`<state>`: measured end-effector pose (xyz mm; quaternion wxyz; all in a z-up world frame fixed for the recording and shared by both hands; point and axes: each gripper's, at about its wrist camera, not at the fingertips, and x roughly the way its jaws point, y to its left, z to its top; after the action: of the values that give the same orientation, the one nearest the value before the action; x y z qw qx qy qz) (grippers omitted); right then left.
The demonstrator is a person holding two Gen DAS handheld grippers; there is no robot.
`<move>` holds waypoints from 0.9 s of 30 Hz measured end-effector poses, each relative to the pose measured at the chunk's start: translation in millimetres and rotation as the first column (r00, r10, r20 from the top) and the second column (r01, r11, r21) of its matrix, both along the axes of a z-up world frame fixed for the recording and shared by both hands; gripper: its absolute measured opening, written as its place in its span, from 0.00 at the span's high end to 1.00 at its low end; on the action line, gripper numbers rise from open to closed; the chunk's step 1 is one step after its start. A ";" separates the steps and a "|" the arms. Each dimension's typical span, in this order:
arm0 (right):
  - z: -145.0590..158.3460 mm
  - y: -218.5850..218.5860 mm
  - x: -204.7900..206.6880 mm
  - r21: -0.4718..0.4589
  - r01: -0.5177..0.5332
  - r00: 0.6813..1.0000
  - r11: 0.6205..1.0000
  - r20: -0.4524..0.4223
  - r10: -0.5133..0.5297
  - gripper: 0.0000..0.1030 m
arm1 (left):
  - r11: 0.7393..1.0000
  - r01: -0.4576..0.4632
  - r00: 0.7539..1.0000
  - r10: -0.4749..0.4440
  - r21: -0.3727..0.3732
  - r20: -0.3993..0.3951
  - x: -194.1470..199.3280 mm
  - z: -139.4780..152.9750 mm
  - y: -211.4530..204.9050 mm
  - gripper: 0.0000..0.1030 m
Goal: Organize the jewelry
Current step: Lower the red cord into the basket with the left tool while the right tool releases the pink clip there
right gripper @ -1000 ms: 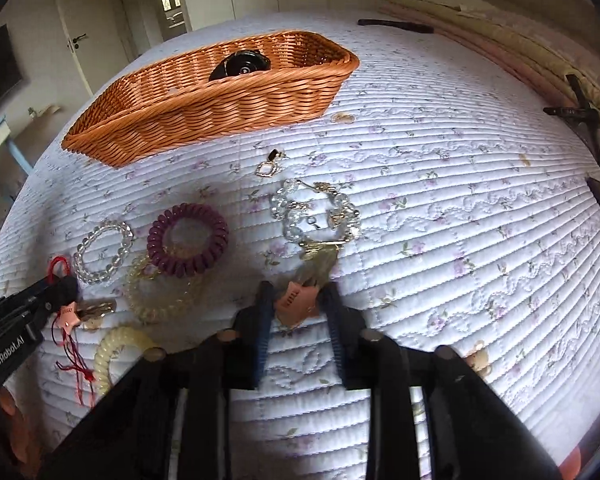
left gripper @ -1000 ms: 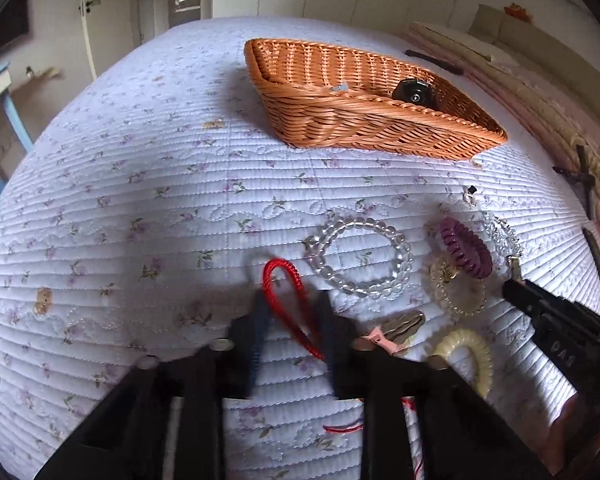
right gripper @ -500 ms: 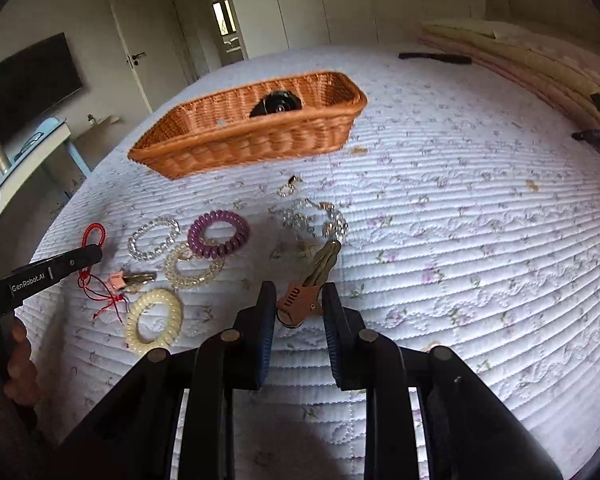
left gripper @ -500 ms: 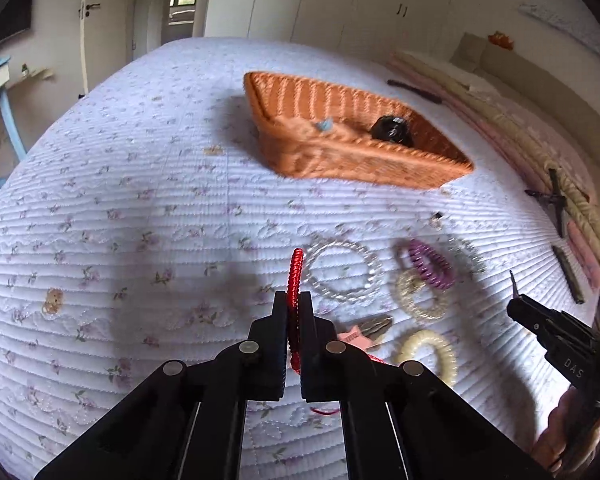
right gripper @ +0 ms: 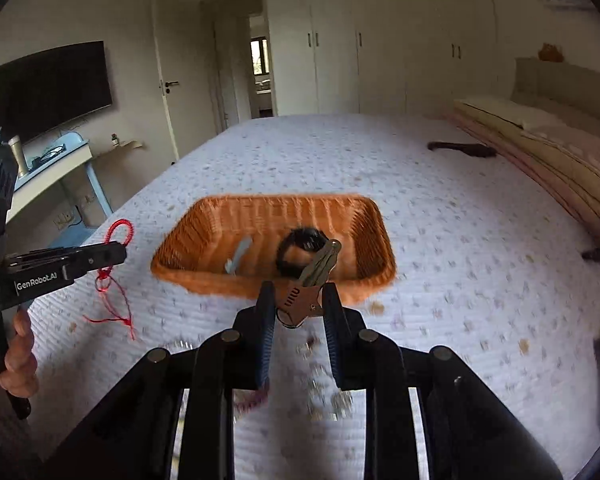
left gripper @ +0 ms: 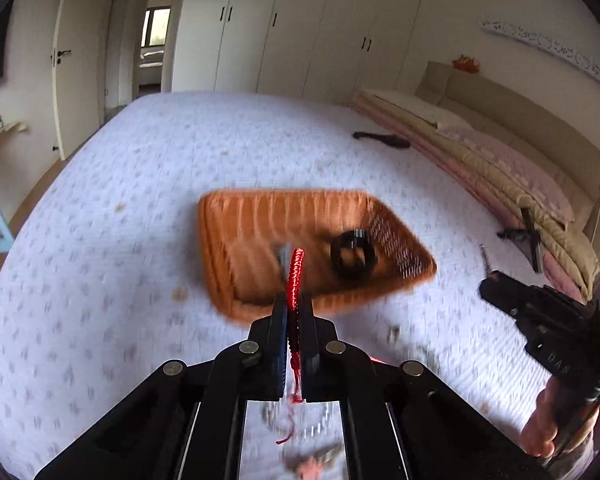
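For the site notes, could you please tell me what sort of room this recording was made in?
Most likely a home bedroom: the work surface is a bed with a quilted floral bedspread, folded bedding lies along its far side, built-in wardrobes line the wall, and a television hangs opposite.

I see a big bed [right gripper: 440, 240], white closets [right gripper: 380, 40], a black TV [right gripper: 52, 88], and a blue desk [right gripper: 60, 168].

The bedspread [right gripper: 440, 240] is white with small faded floral sprigs. The woven basket [right gripper: 220, 276] is orange-brown; inside lie a black ring [right gripper: 296, 248] and a pale blue clip [right gripper: 238, 258]. The cord bracelet [left gripper: 295, 276] is bright red. The hair clip [right gripper: 304, 300] is coppery pink with an olive-grey end.
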<state>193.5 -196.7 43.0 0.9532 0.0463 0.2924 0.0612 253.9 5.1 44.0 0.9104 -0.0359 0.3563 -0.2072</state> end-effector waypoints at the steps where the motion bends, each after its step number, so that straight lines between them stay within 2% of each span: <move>1: 4.3 0.8 10.4 0.007 -0.013 1.000 1.000 0.000 0.013 0.75 | 1.000 -0.004 1.000 0.004 -0.007 -0.001 10.5 2.9 -2.4 0.96; 7: 22.7 9.7 85.0 0.044 -0.089 0.996 0.995 -0.012 0.090 0.75 | 0.998 -0.017 1.000 0.016 -0.056 -0.005 70.5 8.0 -12.4 0.96; 14: 16.2 19.8 153.6 0.056 -0.137 0.987 0.989 -0.074 0.141 0.75 | 0.998 -0.041 0.999 0.042 -0.052 0.023 123.7 -2.5 -25.9 0.96; 19: -13.7 22.5 200.8 0.095 -0.150 0.971 0.984 -0.173 0.164 0.75 | 0.998 -0.050 0.998 0.049 -0.024 -0.046 157.9 -41.6 -33.7 0.96; 22: -36.0 21.7 221.3 0.124 -0.147 0.957 0.981 -0.233 0.173 0.75 | 0.998 -0.059 0.995 0.062 0.034 -0.074 163.7 -62.2 -40.6 0.96; 25: -55.1 21.8 236.6 0.157 -0.141 0.937 0.977 -0.298 0.183 0.75 | 0.999 -0.047 0.994 0.049 0.021 -0.095 164.9 -69.1 -41.1 0.96; 27: -63.8 22.4 242.7 0.172 -0.134 0.926 0.976 -0.328 0.185 0.75 | 0.998 -0.051 0.994 0.055 0.045 -0.090 163.4 -69.6 -42.6 0.96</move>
<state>436.2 -174.3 -20.8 0.8737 0.1022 0.4511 0.1509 417.3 -37.5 -25.7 0.8990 -0.0354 0.4006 -0.1736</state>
